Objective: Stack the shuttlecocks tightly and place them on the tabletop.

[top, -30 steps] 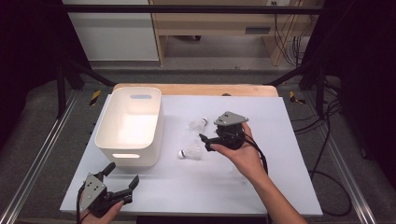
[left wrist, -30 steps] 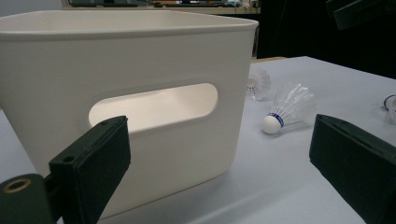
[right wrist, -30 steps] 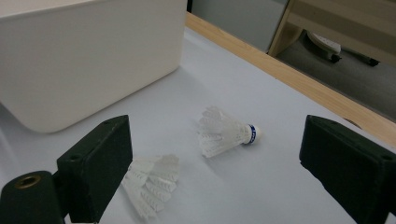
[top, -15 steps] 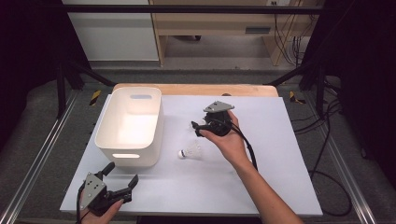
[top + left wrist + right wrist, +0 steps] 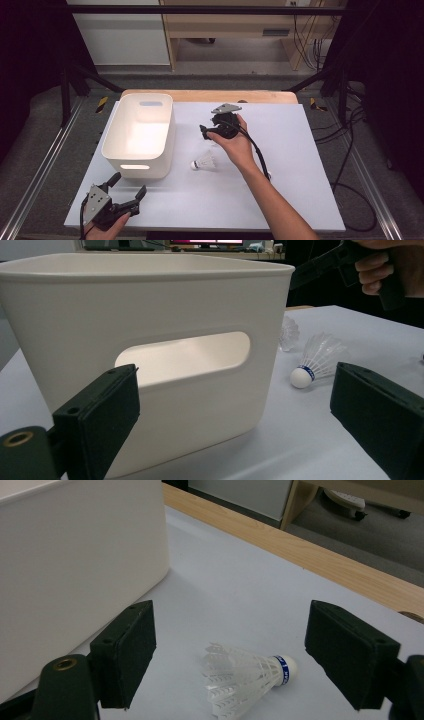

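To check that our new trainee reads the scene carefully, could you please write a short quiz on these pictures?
1. True or false: the right gripper already clamps the shuttlecock in front of it.
2. How many shuttlecocks lie on the table? A one, B two, C four.
3. Which thing does the open left gripper face?

Key
1. False: its jaws have just closed a little but stand open on either side of the shuttlecock, apart from it.
2. B: that one and a second shuttlecock nearer the person.
3. The white bin, on its handle side.
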### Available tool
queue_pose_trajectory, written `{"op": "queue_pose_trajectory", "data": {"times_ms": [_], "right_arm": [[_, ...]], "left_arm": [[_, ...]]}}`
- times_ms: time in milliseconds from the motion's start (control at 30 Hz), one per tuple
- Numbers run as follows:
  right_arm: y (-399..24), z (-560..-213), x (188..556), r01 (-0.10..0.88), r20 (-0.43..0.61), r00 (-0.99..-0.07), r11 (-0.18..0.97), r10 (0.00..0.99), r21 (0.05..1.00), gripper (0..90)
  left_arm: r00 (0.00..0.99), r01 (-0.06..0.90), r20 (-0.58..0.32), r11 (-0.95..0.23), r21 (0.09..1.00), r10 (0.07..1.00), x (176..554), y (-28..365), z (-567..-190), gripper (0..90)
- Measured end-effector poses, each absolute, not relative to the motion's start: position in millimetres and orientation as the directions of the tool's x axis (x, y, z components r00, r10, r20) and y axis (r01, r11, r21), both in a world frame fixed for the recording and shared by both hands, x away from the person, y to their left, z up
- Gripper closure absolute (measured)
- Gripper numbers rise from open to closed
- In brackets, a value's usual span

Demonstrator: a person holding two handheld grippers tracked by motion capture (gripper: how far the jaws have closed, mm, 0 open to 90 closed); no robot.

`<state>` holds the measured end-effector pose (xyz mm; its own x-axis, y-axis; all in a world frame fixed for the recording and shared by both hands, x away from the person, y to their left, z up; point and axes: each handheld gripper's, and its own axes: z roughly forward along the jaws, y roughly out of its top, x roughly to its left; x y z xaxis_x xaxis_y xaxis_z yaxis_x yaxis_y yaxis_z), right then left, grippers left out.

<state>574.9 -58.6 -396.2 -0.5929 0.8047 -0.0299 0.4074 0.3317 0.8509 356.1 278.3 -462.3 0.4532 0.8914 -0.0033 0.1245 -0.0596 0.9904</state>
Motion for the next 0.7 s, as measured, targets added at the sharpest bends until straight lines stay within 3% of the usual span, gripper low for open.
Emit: {"op": "queue_pose_trajectory", "data": {"times_ms": [333,467,500,533,567,633,667,700], "right_arm": [[-52.7,-406.0,587.6,0.425,-0.033,-0.583,0.339,0.812,0.839,20.6],[-53.0,-409.6,590.5,0.433,-0.029,-0.580,0.338,0.814,0.836,24.8],[-53.4,-411.7,592.1,0.438,-0.025,-0.580,0.338,0.814,0.833,30.6],[-53.4,-411.7,592.1,0.438,-0.025,-0.580,0.338,0.814,0.833,30.6],[-53.4,-413.4,593.2,0.440,-0.023,-0.583,0.339,0.812,0.832,40.3],[-53.4,-414.7,593.7,0.438,-0.026,-0.591,0.348,0.806,0.829,52.5],[-53.4,-414.7,593.7,0.438,-0.026,-0.591,0.348,0.806,0.829,52.5],[-53.0,-415.7,593.8,0.441,-0.026,-0.594,0.353,0.804,0.825,61.6]], "left_arm": [[0.425,0.094,-0.013,-0.030,0.995,0.905,358.4,289.2,-460.3,5.2],[0.426,0.096,-0.012,-0.031,0.995,0.905,359.0,289.2,-460.7,5.2],[0.423,0.095,-0.011,-0.032,0.995,0.906,358.4,288.9,-460.3,5.2],[0.423,0.095,-0.011,-0.032,0.995,0.906,358.4,288.9,-460.3,5.2],[0.423,0.093,-0.008,-0.035,0.995,0.906,358.2,288.7,-460.3,5.2],[0.423,0.095,-0.008,-0.035,0.995,0.906,358.2,288.6,-460.5,5.2],[0.423,0.096,-0.009,-0.035,0.995,0.906,358.3,288.6,-460.7,5.2],[0.423,0.097,-0.009,-0.036,0.995,0.906,358.2,288.5,-460.7,5.2]]}}
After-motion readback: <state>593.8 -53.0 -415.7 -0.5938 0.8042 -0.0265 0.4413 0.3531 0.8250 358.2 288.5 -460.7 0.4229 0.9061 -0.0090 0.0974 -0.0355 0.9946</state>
